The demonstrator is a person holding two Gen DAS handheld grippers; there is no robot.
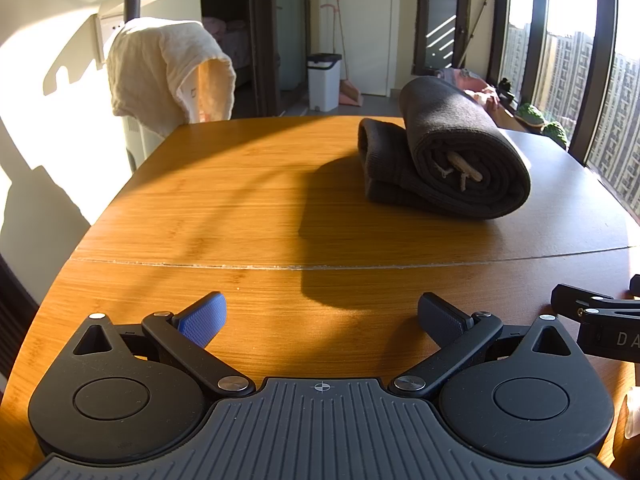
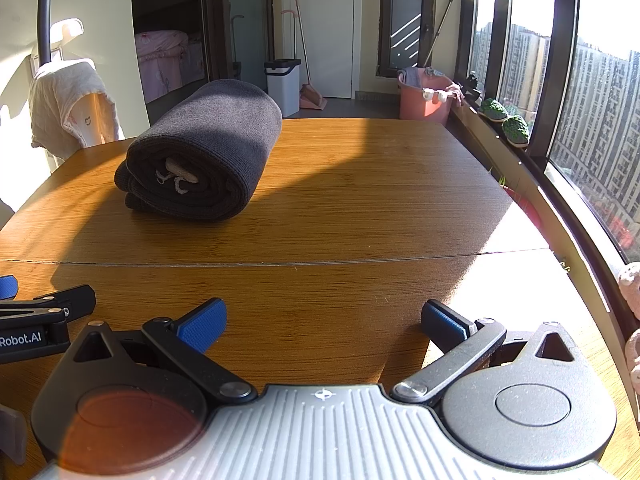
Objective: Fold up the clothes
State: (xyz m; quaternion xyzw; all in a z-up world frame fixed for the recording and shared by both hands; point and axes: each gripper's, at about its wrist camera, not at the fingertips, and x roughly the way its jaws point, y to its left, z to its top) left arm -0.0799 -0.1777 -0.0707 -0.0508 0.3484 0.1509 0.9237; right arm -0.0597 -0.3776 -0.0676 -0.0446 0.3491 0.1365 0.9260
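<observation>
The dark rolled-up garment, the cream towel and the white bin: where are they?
dark rolled garment [image 2: 224,120]: right wrist view, top of roll.
cream towel [image 1: 152,68]: left wrist view, draped front.
white bin [image 1: 323,84]: left wrist view, front wall.

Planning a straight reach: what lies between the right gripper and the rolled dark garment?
Only bare wooden table, crossed by its seam. The right wrist view shows the right gripper, open, with nothing before the rolled dark garment.
</observation>
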